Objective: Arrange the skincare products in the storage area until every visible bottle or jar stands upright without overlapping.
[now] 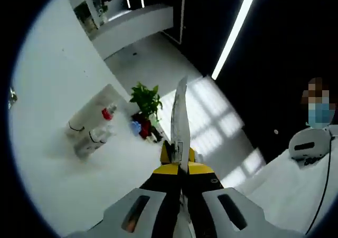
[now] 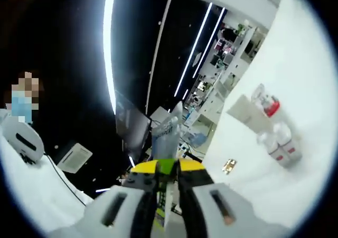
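Note:
My left gripper [image 1: 180, 163] is shut on a thin silvery sachet [image 1: 180, 116], seen edge-on and rising from the jaws. My right gripper [image 2: 167, 168] is shut on a translucent, blue-printed sachet [image 2: 168, 131]. Far from both, on a white surface, stands a group of skincare products. In the left gripper view these are a clear bottle with a red cap [image 1: 108, 113], a white box [image 1: 90, 108] and clear bottles [image 1: 94, 139]. In the right gripper view the red-capped bottle [image 2: 267, 103], the white box [image 2: 244, 111] and two clear bottles [image 2: 280, 143] sit at the right.
A potted green plant [image 1: 146, 98] with small blue and red items [image 1: 139, 128] stands beside the products. A small metallic piece [image 2: 228, 165] lies on the white surface. A person sits behind a white device [image 1: 309, 144] on a white table. Shelves [image 2: 232, 43] fill the far background.

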The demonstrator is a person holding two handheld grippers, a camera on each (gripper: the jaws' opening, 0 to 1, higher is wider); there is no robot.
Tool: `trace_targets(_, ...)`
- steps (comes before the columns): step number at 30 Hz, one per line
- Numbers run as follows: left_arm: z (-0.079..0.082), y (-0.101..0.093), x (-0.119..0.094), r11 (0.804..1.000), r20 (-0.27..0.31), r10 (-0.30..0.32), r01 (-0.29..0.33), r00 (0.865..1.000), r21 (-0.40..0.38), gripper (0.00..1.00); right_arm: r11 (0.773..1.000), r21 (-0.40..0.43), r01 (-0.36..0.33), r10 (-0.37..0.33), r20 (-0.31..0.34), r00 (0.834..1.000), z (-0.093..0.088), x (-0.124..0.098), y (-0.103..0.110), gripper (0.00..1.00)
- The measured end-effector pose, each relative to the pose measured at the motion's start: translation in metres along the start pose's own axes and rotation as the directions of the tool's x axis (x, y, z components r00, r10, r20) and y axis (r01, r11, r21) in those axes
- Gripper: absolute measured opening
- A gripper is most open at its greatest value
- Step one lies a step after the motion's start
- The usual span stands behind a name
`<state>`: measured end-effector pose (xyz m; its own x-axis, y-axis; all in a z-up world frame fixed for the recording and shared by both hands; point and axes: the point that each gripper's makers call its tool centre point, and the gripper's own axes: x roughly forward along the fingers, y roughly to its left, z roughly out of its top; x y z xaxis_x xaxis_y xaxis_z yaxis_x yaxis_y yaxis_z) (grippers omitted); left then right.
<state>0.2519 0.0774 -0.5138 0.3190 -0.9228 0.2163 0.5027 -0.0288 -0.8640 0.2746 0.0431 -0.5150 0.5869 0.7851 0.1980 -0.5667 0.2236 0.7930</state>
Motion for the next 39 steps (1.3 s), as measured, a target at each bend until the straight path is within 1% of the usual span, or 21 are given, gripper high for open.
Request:
trace_targets(3,0.004,-0.002,-0.002,1.0,0.014,-0.002,0.002,1.0,-0.005,0.0,1.0,0.022,0.004,-0.003,-0.005,1.0,-0.007,-0.001,-0.003,0.15)
trace_targets(5,0.006,-0.003,-0.002,1.0,0.023,-0.002,0.002,1.0,-0.007,0.0,0.999,0.049,-0.004,0.004,0.01,1.0,-0.008,-0.001,-0.002,0.14)
trace_targets(8,0.007,-0.004,-0.002,1.0,0.023,-0.002,0.002,1.0,-0.006,0.0,0.998,0.064,-0.007,0.006,0.025,1.0,-0.007,-0.002,-0.004,0.13)
trace_targets(11,0.007,-0.002,-0.002,1.0,0.028,0.008,-0.008,1.0,-0.009,0.0,0.997,0.076,-0.012,0.009,0.04,0.999,-0.005,-0.002,-0.003,0.08)
trace_targets(12,0.009,0.0,-0.004,1.0,0.039,0.011,-0.011,0.999,-0.018,0.0,0.996,0.078,-0.029,0.025,0.057,0.998,-0.002,-0.003,0.0,0.04)
trace_targets(13,0.009,0.001,-0.004,1.0,0.04,0.02,-0.019,0.999,-0.024,0.0,0.995,0.089,-0.047,0.041,0.067,0.997,0.0,-0.003,0.003,0.02)
trace_targets(14,0.009,0.004,-0.005,0.999,0.041,0.034,-0.033,0.999,-0.016,0.0,0.995,0.084,-0.05,0.045,0.066,0.997,-0.001,-0.003,0.005,0.02)
trace_targets(16,0.009,0.002,-0.004,0.999,0.043,0.028,-0.027,0.999,-0.022,0.0,0.996,0.07,-0.057,0.052,0.074,0.996,0.0,-0.004,0.006,0.01)
trace_targets(17,0.009,0.0,-0.004,0.999,0.043,0.03,-0.029,0.999,-0.014,0.0,0.995,0.075,-0.069,0.063,0.082,0.995,0.0,-0.004,0.009,0.01)
trace_targets(19,0.009,0.001,-0.002,0.999,0.034,0.049,-0.049,0.998,0.01,0.0,0.994,0.08,-0.071,0.064,0.097,0.993,0.0,-0.006,0.011,0.01)
trace_targets(20,0.008,0.003,-0.002,0.997,0.028,0.065,-0.066,0.998,0.028,0.0,0.994,0.084,-0.075,0.067,0.102,0.993,0.0,-0.006,0.012,0.01)
trace_targets(21,0.007,0.007,-0.002,0.993,0.016,0.097,-0.098,0.995,0.065,0.0,0.993,0.087,-0.077,0.068,0.107,0.992,-0.001,-0.007,0.013,0.01)
trace_targets(23,0.005,0.008,-0.001,0.99,0.009,0.116,-0.117,0.993,0.076,0.05,0.994,0.083,-0.072,0.063,0.116,0.991,-0.001,-0.007,0.016,0.01)
trace_targets(26,0.0,0.006,-0.001,0.99,-0.007,0.112,-0.111,0.994,0.09,0.12,0.993,0.087,-0.077,0.065,0.135,0.989,0.001,-0.007,0.018,0.01)
trace_targets(28,-0.009,0.008,-0.003,0.988,-0.029,0.124,-0.121,0.992,0.091,0.15,0.991,0.109,-0.08,0.061,0.164,0.985,0.005,-0.008,0.018,0.01)
trace_targets(29,-0.014,0.011,-0.005,0.986,-0.04,0.144,-0.14,0.989,0.091,0.17,0.99,0.112,-0.081,0.061,0.17,0.983,0.006,-0.008,0.017,0.01)
trace_targets(31,-0.021,0.012,-0.007,0.986,-0.047,0.147,-0.143,0.988,0.084,0.15,0.991,0.112,-0.074,0.053,0.175,0.983,0.007,-0.009,0.016,0.01)
trace_targets(32,-0.023,0.012,-0.009,0.987,-0.043,0.143,-0.14,0.989,0.074,0.13,0.991,0.111,-0.069,0.049,0.171,0.984,0.006,-0.009,0.015,0.01)
trace_targets(35,-0.025,0.009,-0.014,0.99,-0.02,0.136,-0.135,0.99,0.048,0.08,0.993,0.104,-0.053,0.036,0.155,0.987,0.002,-0.009,0.015,0.01)
trace_targets(39,-0.027,0.007,-0.017,0.989,-0.015,0.143,-0.142,0.99,0.036,0.03,0.997,0.075,-0.017,0.006,0.134,0.991,-0.003,-0.009,0.014,0.01)
